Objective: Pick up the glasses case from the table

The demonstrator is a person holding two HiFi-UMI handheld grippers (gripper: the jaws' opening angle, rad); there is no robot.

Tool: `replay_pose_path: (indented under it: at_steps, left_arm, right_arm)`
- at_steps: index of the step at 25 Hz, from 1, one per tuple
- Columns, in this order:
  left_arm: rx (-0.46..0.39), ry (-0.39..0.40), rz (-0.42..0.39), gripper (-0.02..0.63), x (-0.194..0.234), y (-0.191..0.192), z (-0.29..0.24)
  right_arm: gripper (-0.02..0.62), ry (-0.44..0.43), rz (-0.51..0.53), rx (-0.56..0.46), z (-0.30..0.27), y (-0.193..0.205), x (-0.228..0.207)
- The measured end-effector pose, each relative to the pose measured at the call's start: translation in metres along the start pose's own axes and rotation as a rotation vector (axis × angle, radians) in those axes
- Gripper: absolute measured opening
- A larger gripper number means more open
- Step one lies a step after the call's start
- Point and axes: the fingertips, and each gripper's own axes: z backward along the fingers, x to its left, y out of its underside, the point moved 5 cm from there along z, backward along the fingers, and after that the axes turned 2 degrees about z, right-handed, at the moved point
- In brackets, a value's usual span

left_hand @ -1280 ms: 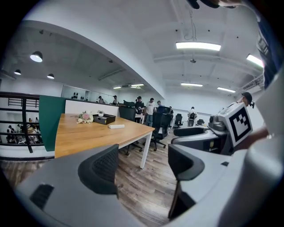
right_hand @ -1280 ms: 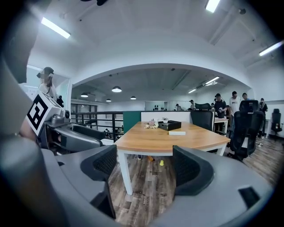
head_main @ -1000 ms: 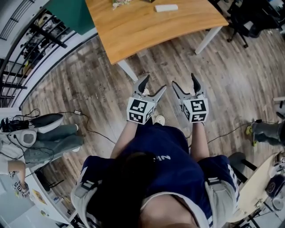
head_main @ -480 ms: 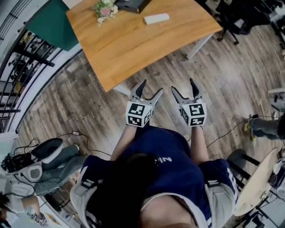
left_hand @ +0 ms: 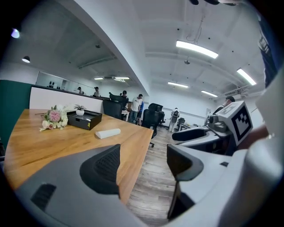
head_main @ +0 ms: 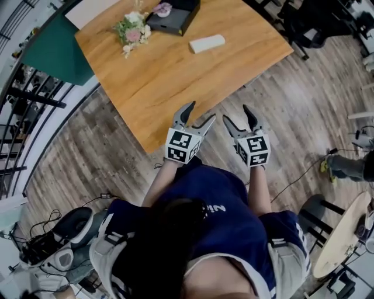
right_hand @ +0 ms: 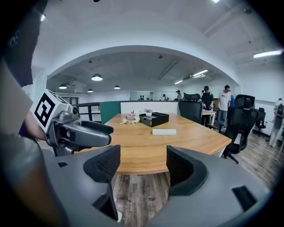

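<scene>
Since a second ago the desk [head_main: 175,76] has slid down the head view toward both grippers, and a box and flowers have come into sight. There is one desk, one black box [head_main: 173,16], one bunch of flowers [head_main: 133,30] and one white case [head_main: 207,43]. The case lies flat at 4 o'clock from the box and 12 o'clock from the grippers, well apart from them. It looks light, stiff and smooth, perhaps slippery, so it is best pinched across its narrow width at mid-length. The left gripper [head_main: 200,112] has its jaws spread and empty. The right gripper [head_main: 236,114] has its jaws closing with nothing between them.
</scene>
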Motion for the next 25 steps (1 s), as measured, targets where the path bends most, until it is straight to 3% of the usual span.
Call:
replay_pose_path:
  at_steps: [5,15,25]
  left_arm:
    - [0.028,0.032,-0.012,0.33,0.03,-0.007,-0.011]
    - [0.0,-0.036,0.036,0.33,0.066,-0.024,-0.025]
    - [-0.048,-0.179,0.077,0.33,0.101,-0.049,-0.065]
  right_arm:
    - [0.327,-0.005,0.01,0.02,-0.032,-0.012,0.003]
    - [0.327,-0.049,0.043,0.013,-0.07,-0.034,-0.021]
    - [0.331,-0.281,0.249,-0.003,-0.151,-0.099,-0.082]
